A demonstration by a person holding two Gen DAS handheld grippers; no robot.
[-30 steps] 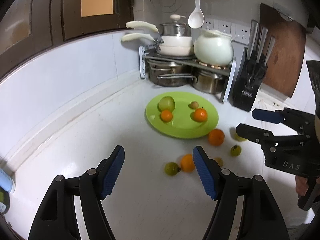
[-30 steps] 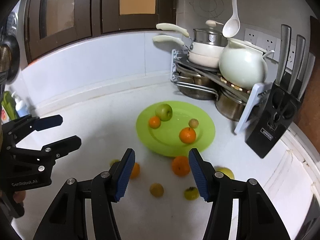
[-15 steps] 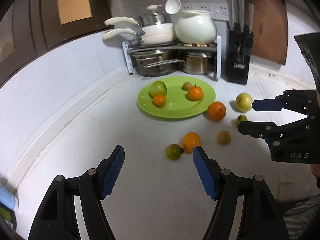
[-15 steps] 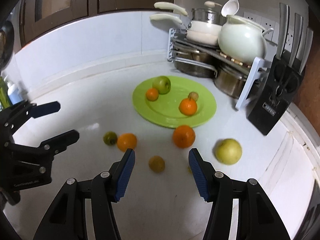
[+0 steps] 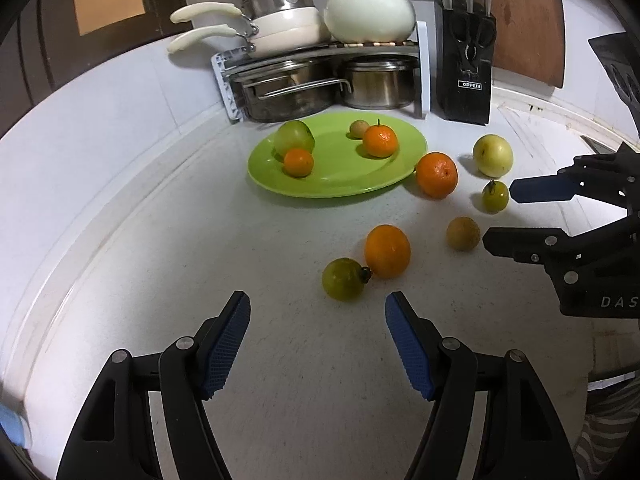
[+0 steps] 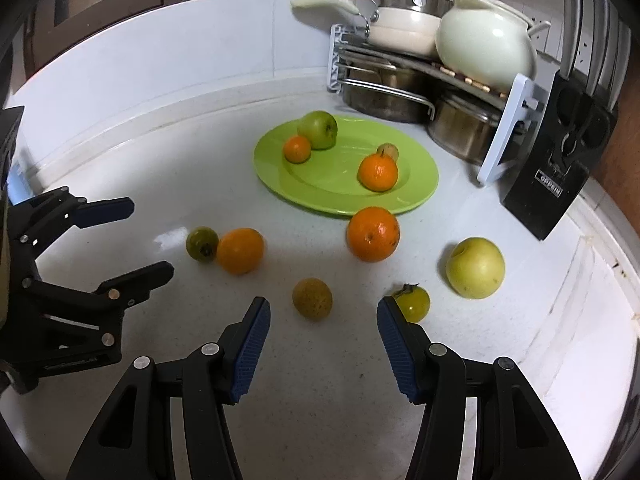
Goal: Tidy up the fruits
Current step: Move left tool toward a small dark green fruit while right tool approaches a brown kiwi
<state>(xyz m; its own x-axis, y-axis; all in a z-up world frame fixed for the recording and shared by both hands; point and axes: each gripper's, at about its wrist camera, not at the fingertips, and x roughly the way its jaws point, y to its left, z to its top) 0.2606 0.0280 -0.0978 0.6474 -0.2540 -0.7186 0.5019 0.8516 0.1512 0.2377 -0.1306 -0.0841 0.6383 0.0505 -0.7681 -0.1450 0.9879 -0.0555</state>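
A green plate holds a green apple, two small oranges and a small brown fruit. Loose on the white counter lie a small green fruit, an orange, a brown fruit, a larger orange, a small green tomato-like fruit and a yellow apple. My left gripper is open, just short of the small green fruit. My right gripper is open, just short of the brown fruit.
A rack of pots and pans with a cream pot stands behind the plate. A black knife block stands to its right. The white wall curves along the left.
Both grippers have dropped lower and closer to the loose fruits, which now look larger. Jaws stay open and empty.
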